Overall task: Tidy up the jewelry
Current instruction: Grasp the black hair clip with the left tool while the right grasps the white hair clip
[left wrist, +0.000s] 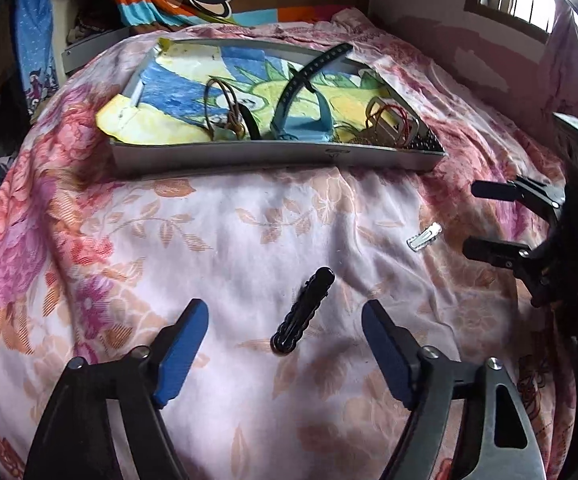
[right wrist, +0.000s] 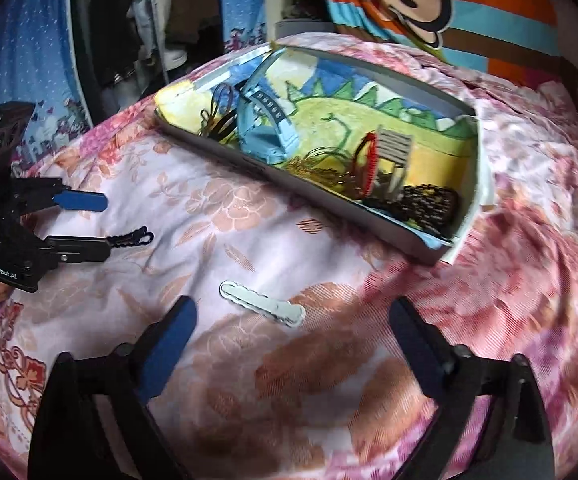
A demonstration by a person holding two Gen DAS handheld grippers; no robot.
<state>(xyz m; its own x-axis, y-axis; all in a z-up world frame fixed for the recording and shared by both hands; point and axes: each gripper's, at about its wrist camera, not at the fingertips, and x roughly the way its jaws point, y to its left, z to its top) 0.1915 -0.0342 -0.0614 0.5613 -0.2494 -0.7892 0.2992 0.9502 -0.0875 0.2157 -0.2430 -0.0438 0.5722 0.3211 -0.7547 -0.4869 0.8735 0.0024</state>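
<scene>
Clips are what's left out on the floral bedspread (left wrist: 249, 216). The black hair clip (left wrist: 303, 312) lies between the spread jaws of the left gripper (left wrist: 285, 344), clear of both pads, running lengthwise along the line the fingers point. The silver snap clip (right wrist: 262, 303) lies crosswise just ahead of the right gripper (right wrist: 293, 344), whose jaws also stand wide with nothing held.

Both look light, stiff and thin, so I'd expect them to sit flat on the soft cloth and sink under pressure. The black one looks glossy and likely slippery; pinching across its narrow middle seems best. The silver one is flat metal, so the pads would probably have to dig into the bedding at its long edges.

Beyond the fingertips sits the shallow box (left wrist: 273, 152) with a blue watch strap (left wrist: 301, 120) and tangled pieces. What those tangles are is hard to tell, and the near wall hides their undersides.
</scene>
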